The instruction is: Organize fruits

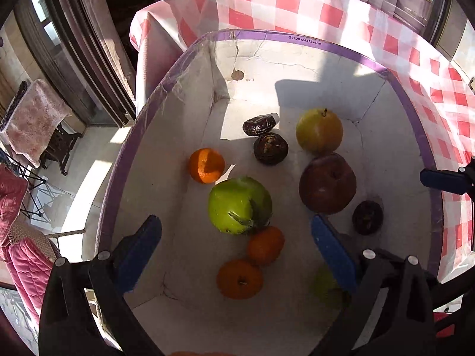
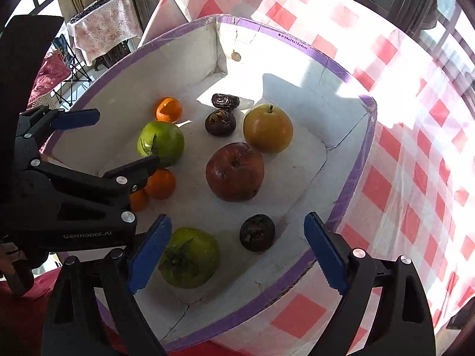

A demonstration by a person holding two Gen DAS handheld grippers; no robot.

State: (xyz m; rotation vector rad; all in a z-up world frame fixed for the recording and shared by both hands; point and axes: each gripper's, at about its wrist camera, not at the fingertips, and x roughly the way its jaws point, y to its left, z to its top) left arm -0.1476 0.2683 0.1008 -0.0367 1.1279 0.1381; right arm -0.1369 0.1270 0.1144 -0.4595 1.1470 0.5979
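A white box with a purple rim [image 1: 326,46] [image 2: 350,175] holds several fruits. In it lie a green persimmon [image 1: 239,206] [image 2: 161,144], a second green one [image 2: 190,256], a dark red apple [image 1: 326,184] [image 2: 234,172], a yellow pear [image 1: 319,130] [image 2: 267,127], several small oranges [image 1: 206,166] [image 1: 240,279] [image 2: 169,109], dark round fruits [image 1: 270,148] [image 2: 256,233] and a date [image 1: 259,124] [image 2: 225,101]. My left gripper [image 1: 237,255] is open and empty over the box's near end. My right gripper [image 2: 237,252] is open and empty above the near green persimmon.
The box stands on a red-and-white checked tablecloth [image 1: 297,9] [image 2: 415,148]. The table's left edge drops to a tiled floor with a covered side table [image 1: 35,115] and pink bedding [image 1: 20,255]. The left gripper's black body [image 2: 59,184] shows in the right wrist view.
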